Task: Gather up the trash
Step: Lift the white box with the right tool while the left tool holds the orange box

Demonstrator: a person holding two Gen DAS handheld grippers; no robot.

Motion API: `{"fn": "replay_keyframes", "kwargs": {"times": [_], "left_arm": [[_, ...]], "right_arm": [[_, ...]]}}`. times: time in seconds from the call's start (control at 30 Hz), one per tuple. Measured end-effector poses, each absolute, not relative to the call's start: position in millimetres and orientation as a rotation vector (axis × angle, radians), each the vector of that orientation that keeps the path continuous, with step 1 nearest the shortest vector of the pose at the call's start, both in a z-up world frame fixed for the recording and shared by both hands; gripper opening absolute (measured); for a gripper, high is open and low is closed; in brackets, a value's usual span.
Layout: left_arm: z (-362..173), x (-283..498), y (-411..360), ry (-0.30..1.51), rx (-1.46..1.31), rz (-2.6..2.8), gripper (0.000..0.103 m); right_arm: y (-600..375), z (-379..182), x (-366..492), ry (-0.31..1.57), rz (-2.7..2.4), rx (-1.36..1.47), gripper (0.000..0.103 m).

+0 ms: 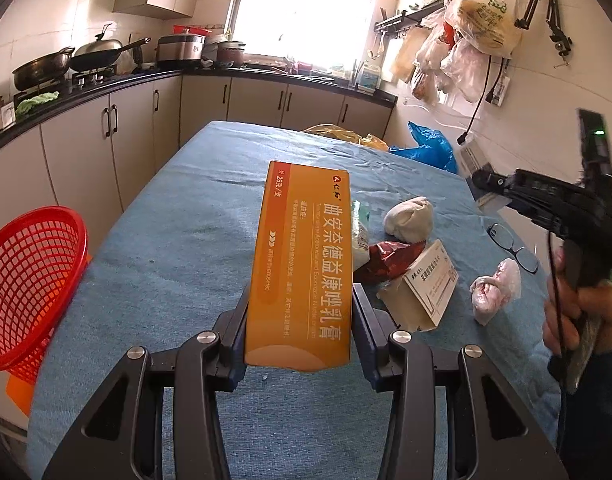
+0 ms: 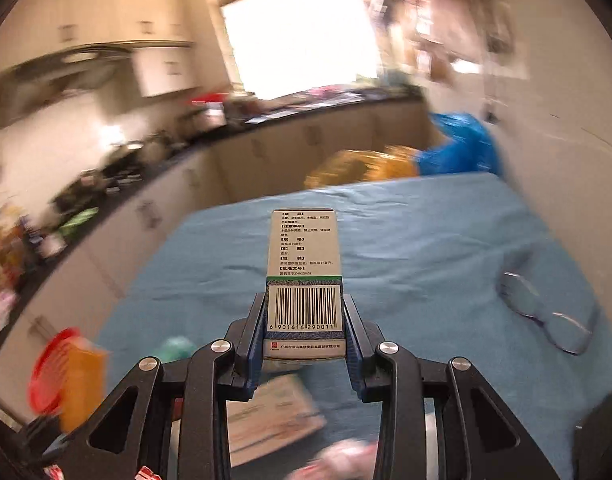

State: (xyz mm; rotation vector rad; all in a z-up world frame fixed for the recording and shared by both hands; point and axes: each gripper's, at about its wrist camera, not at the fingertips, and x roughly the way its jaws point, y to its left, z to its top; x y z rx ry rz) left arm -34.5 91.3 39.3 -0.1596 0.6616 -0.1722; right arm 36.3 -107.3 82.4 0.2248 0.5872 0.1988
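Observation:
My left gripper [image 1: 301, 320] is shut on a long orange medicine box [image 1: 301, 264] and holds it above the blue table [image 1: 177, 240]. A red mesh basket [image 1: 25, 292] stands at the table's left edge. My right gripper [image 2: 304, 332] is shut on a small white box with a barcode [image 2: 303, 280], held above the table; this view is blurred. The right gripper also shows at the right of the left wrist view [image 1: 554, 204]. On the table lie a white carton [image 1: 426, 288], a red wrapper [image 1: 390, 260], a beige wad [image 1: 410, 220] and a pink-white wad [image 1: 494, 288].
Eyeglasses [image 1: 514, 248] lie near the table's right edge, also in the right wrist view [image 2: 546, 316]. Yellow [image 1: 342, 134] and blue [image 1: 430, 148] plastic bags sit at the far end. Kitchen counters with pans run along the left; bags hang on the right wall.

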Motion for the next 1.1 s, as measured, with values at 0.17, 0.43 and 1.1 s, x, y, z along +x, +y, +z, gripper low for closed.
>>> {"fn": "replay_keyframes", "kwargs": {"times": [0.17, 0.43, 1.1], "left_arm": [[39.2, -35.8, 93.9, 0.659, -0.169, -0.164, 0.043], [40.3, -33.7, 95.4, 0.657, -0.180, -0.157, 0.043], [38.1, -32.4, 93.3, 0.658, -0.180, -0.157, 0.043]], "right_arm": [[-71.9, 80.0, 22.3, 0.595, 0.356, 0.177, 0.037], [-51.6, 65.8, 15.6, 0.621, 0.431, 0.135, 0.037], [-38.4, 58.8, 16.1, 0.637, 0.484, 0.096, 0.037]]}}
